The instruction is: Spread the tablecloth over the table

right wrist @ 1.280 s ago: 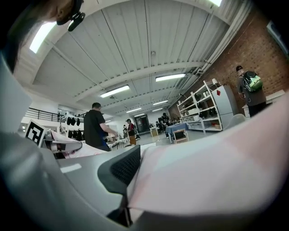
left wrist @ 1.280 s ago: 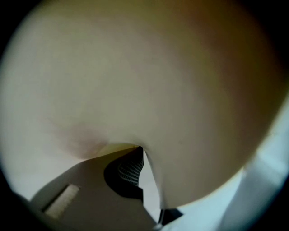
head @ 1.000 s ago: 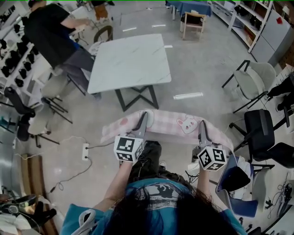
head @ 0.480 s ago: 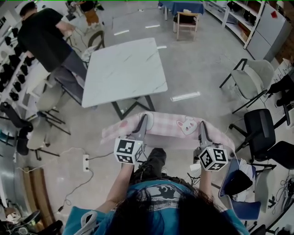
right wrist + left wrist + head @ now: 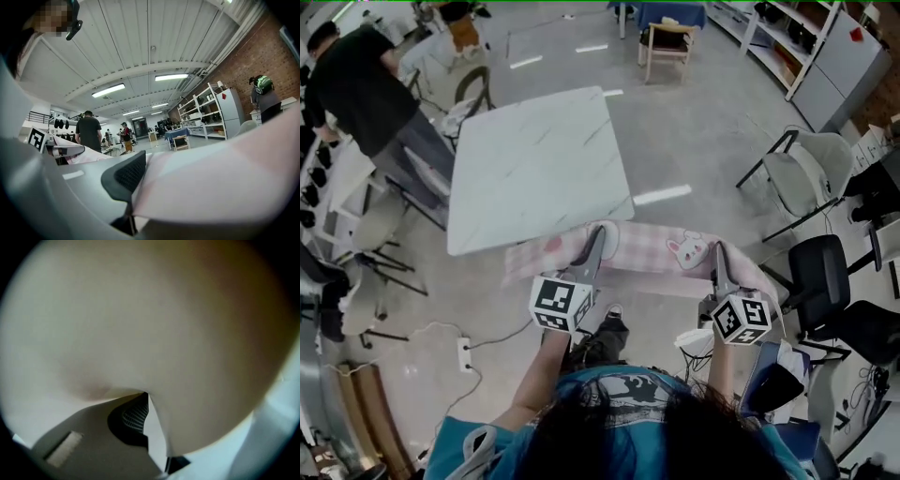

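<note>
Left claw (image 5: 598, 234) and right claw (image 5: 717, 253) are each closed narrow on the cloth (image 5: 652, 248), which is stretched between them. The counter (image 5: 534, 169) stands bare just ahead of both claws. Recommendation: hold the 2 claws level, cloth taut, and carry it beyond the far edge before lowering.

The pink-and-white checked fabric tablecloth (image 5: 652, 246), printed with a white rabbit face, hangs in the air as a long bunched band. It is stretched roughly level between the left hand-held gripper (image 5: 596, 240) and the right hand-held gripper (image 5: 718, 255), each clamped on it. Its two ends droop past the jaws. It hangs just before the near edge of the white marble-look square surface (image 5: 539, 159), perhaps not touching it.
</note>
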Tool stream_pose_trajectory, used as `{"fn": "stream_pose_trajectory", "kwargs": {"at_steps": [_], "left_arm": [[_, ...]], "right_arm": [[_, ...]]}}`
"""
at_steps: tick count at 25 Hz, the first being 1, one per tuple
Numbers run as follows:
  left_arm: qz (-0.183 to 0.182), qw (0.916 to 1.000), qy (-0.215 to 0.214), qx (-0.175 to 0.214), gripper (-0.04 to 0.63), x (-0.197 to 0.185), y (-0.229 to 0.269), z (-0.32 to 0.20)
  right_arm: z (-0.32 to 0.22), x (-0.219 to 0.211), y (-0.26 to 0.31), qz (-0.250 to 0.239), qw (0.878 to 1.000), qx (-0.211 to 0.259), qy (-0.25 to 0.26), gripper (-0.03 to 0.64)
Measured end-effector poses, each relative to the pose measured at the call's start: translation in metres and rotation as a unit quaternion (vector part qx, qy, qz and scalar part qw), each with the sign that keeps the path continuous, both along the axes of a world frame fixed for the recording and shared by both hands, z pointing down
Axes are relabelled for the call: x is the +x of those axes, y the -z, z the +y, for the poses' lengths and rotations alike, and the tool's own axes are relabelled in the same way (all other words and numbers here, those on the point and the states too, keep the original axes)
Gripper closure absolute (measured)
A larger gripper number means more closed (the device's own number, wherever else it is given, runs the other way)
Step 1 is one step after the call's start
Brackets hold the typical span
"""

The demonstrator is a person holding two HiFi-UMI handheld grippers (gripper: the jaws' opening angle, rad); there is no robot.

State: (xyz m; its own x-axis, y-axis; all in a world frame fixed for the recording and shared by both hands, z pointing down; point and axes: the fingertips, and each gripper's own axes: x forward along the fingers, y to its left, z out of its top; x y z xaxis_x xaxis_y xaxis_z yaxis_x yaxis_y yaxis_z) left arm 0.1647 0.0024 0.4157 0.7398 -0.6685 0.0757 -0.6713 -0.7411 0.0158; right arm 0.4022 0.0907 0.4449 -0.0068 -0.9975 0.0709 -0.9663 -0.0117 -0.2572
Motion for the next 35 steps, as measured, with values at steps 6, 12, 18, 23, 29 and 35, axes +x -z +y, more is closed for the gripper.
{"fn": "stream_pose_trajectory", "kwargs": {"at_steps": [6, 12, 18, 23, 29, 35], "left_arm": [[0.021, 0.9992, -0.023, 0.024, 0.526, 0.014, 0.018, -0.059], [0.035, 0.9981, -0.043, 0.027, 0.526, 0.032, 0.044, -0.121], [0.042, 0.9974, -0.053, 0.027, 0.523, 0.067, 0.048, -0.153], [0.038, 0.9969, -0.067, 0.019, 0.517, 0.119, 0.045, -0.191], [0.038, 0.9979, -0.053, -0.002, 0.517, 0.161, 0.044, -0.259], [0.055, 0.9982, -0.022, -0.011, 0.517, 0.198, 0.07, -0.321]], "right_arm": [[-0.051, 0.011, 0.018, 0.015, 1.0, 0.02, -0.011, 0.555], [-0.107, 0.027, 0.05, 0.033, 0.999, 0.033, -0.021, 0.555], [-0.143, 0.063, 0.059, 0.05, 0.998, 0.034, -0.017, 0.555], [-0.186, 0.116, 0.054, 0.057, 0.998, 0.03, -0.007, 0.555], [-0.262, 0.16, 0.053, 0.045, 0.998, 0.022, 0.045, 0.552], [-0.341, 0.204, 0.086, 0.046, 0.993, 0.051, 0.1, 0.551]]}}
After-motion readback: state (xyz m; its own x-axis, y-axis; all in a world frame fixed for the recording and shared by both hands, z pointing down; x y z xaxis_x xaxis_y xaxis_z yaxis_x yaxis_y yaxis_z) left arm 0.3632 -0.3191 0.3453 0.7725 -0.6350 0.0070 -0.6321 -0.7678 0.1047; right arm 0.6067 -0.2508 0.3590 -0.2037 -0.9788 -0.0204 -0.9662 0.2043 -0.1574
